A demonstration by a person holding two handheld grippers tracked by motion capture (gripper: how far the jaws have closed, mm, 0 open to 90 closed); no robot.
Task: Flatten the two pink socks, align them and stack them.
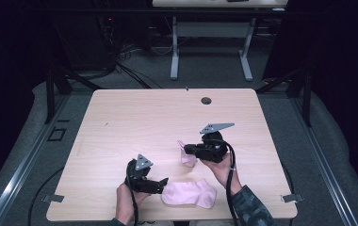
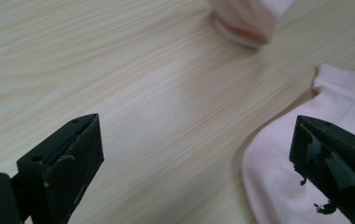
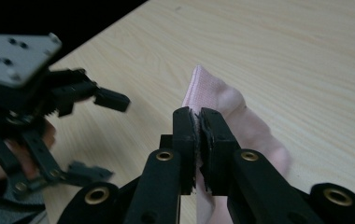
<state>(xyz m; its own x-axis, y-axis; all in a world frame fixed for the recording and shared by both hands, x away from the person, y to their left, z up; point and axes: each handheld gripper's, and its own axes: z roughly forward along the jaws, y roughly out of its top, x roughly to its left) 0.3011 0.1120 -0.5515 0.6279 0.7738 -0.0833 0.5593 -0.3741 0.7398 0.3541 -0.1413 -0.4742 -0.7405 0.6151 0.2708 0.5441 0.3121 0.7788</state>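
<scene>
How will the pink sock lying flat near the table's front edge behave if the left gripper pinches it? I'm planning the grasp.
Probably floppy: the flat sock looks like thin knit, and the other sock, shut in the right gripper, sags in folds. Likely light, so one corner pinch should lift it. If the open left gripper pushes it instead, it would probably bunch on the table.

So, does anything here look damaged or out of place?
Yes. The black pad on one jaw of the left tool looks torn and flaking, beside the flat pink sock. The pads of the right tool also look frayed.

right claw [image 1: 185, 149] lifts one pink sock [image 1: 187, 156]; another sock [image 1: 189, 193] lies flat.
</scene>
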